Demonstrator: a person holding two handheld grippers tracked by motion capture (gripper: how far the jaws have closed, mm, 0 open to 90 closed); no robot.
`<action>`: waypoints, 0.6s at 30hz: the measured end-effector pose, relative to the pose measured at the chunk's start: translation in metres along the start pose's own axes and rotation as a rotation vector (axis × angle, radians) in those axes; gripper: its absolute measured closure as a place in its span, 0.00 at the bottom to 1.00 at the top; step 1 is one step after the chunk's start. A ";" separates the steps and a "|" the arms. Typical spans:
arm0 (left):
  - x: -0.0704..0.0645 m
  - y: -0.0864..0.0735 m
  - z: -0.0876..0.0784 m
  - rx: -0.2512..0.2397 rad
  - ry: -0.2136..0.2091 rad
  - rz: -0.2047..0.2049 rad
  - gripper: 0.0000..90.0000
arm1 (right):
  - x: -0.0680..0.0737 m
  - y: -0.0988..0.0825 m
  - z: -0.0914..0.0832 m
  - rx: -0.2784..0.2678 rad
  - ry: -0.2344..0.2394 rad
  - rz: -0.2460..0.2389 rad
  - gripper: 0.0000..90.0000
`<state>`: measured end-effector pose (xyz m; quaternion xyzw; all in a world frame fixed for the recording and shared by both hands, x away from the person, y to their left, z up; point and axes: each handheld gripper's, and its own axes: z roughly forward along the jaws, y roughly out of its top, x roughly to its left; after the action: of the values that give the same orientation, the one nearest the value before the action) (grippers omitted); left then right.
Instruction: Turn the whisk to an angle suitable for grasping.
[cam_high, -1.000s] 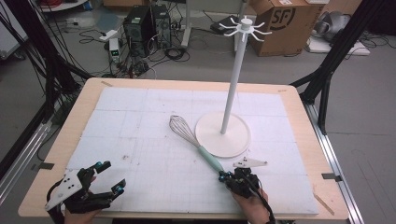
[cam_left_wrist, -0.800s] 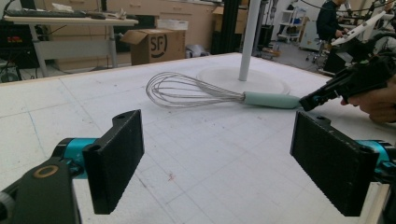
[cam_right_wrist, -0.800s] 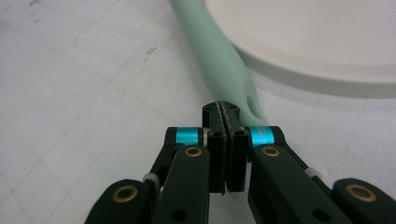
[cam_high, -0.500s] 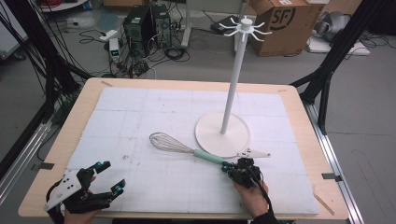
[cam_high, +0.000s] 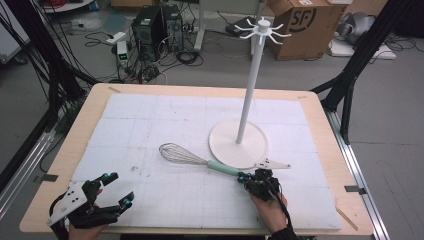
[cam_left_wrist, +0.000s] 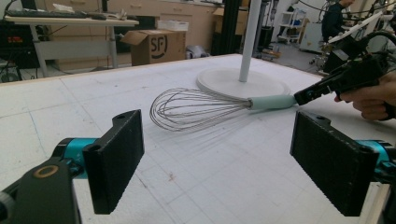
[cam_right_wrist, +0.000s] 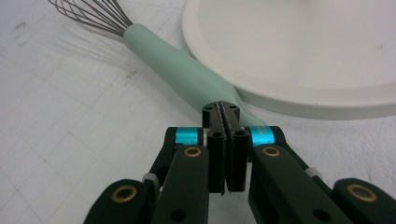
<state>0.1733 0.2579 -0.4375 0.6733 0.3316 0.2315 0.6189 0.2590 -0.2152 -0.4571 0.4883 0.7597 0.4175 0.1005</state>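
One box reads "SF" | right hand-held gripper clenches whisk | left hand-held gripper released

From my right claw camera, the whisk's handle end is hidden behind the closed jaws, and its wire head is cut off by the top edge. The stand's pole top is cropped in the left gripper view.
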 end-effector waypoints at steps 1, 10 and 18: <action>0.000 0.000 0.000 0.000 0.000 0.000 0.20 | 0.000 -0.001 -0.002 -0.012 0.007 0.006 0.94; 0.000 0.000 0.000 -0.004 -0.003 -0.005 0.20 | 0.000 -0.006 -0.040 -0.194 0.018 -0.011 0.39; 0.000 0.001 0.000 -0.004 -0.005 -0.004 0.20 | 0.009 -0.017 -0.065 -0.298 0.010 -0.085 0.21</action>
<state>0.1731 0.2577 -0.4364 0.6720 0.3312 0.2292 0.6214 0.2073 -0.2459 -0.4259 0.4334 0.7098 0.5234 0.1853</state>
